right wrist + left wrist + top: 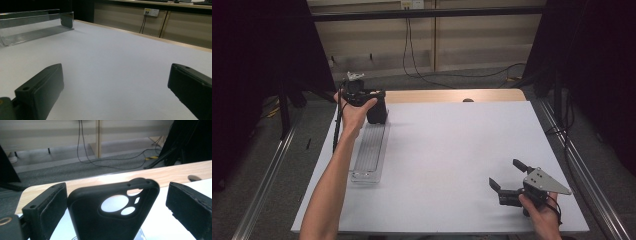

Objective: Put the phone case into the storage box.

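Note:
A black phone case with a camera cut-out stands upright between the jaws of my left gripper. The jaws are wide apart: the left one sits close beside the case and the right one is well clear of it, so the gripper is open. In the high view the phone case stands at the far end of a clear plastic tray, with my left gripper around its top. My right gripper rests open at the near right of the white table, and nothing lies between its jaws.
The clear tray lies lengthwise along the table's left side. A bare wooden strip runs along the far edge, with a small dark hole in it. Cables lie on the floor beyond. Black curtains stand at both sides.

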Tool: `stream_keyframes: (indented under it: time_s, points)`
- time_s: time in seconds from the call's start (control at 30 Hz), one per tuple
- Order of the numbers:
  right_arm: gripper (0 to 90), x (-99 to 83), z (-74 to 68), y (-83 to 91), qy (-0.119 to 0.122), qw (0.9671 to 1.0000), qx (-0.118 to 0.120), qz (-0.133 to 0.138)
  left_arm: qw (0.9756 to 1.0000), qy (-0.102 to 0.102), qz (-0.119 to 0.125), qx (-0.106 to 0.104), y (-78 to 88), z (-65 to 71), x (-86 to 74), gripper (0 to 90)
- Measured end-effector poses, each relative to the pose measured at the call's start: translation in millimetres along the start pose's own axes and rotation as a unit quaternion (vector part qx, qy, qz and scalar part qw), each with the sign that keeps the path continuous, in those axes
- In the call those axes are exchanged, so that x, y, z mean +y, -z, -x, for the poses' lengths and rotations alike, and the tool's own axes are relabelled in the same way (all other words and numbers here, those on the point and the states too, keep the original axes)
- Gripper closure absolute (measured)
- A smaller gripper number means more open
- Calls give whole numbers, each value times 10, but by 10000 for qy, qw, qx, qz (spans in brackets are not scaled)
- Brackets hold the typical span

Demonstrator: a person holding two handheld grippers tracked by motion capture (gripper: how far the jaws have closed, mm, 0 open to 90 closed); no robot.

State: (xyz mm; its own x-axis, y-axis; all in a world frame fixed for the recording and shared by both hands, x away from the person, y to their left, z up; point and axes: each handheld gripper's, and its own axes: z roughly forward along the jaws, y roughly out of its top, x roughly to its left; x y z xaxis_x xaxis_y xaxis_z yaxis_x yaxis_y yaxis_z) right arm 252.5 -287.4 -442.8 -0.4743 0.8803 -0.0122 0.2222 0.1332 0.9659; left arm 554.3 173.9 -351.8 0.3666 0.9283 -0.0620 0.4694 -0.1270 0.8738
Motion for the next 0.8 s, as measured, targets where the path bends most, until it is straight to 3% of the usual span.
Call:
stream_keyframes:
  time_s: [0.2,0.3,0.43,0.63,0.8]
  points:
    - [0,1,1,3,4,10000,-9,3,9999,46,125,-78,19,-46,5,33]
    - [0,0,3,2,34,10000,1,8,9998,-70,155,-41,30,-54,8,27]
    - [0,0,3,2,23,10000,-2,12,9996,-40,240,-114,61,-60,25,27]
    - [0,0,3,3,32,10000,2,14,9979,-187,595,-187,141,-69,68,21]
    - [0,2,4,6,3,10000,1,19,9964,-152,764,-328,196,-90,86,18]
